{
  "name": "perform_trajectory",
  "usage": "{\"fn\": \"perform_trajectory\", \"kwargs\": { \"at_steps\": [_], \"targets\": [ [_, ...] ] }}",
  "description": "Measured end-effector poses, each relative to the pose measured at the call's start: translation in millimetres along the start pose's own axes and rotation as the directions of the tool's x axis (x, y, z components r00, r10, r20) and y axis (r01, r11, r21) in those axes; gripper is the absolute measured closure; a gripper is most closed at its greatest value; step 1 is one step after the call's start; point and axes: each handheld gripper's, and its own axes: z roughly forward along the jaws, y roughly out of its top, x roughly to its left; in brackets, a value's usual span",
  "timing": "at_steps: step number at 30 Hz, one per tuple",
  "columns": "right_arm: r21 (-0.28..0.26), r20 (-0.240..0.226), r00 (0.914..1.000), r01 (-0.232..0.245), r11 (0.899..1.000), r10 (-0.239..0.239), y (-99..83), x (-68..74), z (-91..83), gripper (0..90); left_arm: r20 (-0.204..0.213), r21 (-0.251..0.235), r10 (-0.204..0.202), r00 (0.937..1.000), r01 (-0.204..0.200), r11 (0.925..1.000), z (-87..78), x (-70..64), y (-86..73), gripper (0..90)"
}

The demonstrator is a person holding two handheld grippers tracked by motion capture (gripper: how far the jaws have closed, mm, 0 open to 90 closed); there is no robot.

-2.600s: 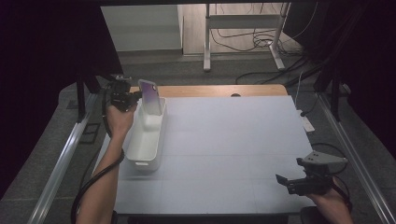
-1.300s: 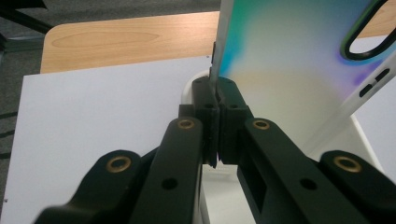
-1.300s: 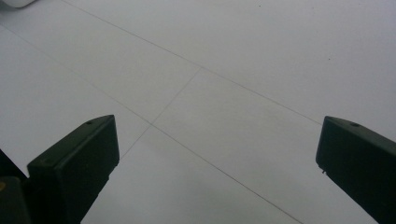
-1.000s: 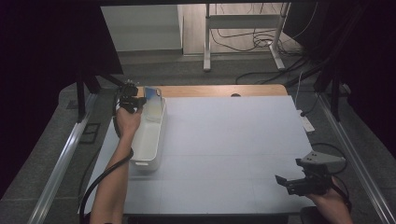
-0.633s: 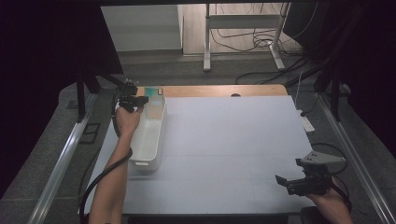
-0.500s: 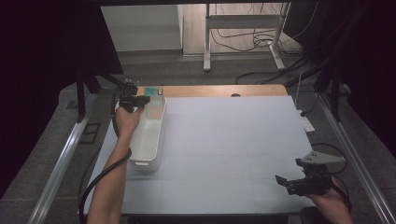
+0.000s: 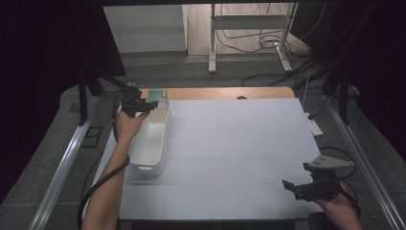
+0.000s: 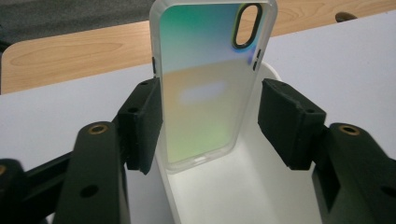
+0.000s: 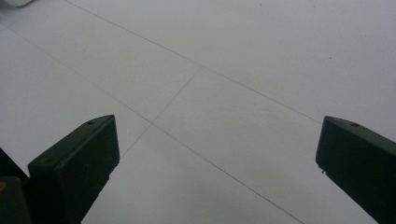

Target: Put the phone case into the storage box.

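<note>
- A white-topped table (image 7: 230, 143) stands in a dim room.
- At its far left, a phone case (image 8: 210, 79) leans upright against the white bin's (image 7: 151, 143) far end.
- The left gripper (image 8: 210, 126) straddles it, jaws released.
- Near right, the right gripper (image 7: 306, 188) hovers, jaws spread.

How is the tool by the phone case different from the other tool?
The left tool is at the far end of the white bin, its jaws on either side of the phone case, with a gap at one side. The right tool sits near the table's front corner with nothing between its jaws, just bare table beneath. Both are black, open and hand-held.
</note>
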Motion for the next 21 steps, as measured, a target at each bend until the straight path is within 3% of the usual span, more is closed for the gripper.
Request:
{"fn": "perform_trajectory", "kwargs": {
  "at_steps": [11,16,21],
  "targets": [
    [0.003,0.002,1.0000,0.001,1.000,-0.001,0.1,0.1,0.3,0.0,0.039,-0.004,0.008,0.9992,-0.008,1.0000,-8.2,-3.5,-4.8,32.2],
    [0.004,0.002,1.0000,0.001,1.000,-0.001,0.2,0.1,0.4,0.0,0.080,0.012,0.004,0.9968,-0.005,0.9999,-11.1,-6.5,-6.5,29.6],
    [0.005,0.001,1.0000,0.003,1.000,-0.003,0.2,0.3,0.8,0.0,0.114,0.009,0.026,0.9932,-0.028,0.9996,-16.6,-15.1,-9.1,27.4]
  ]
}}
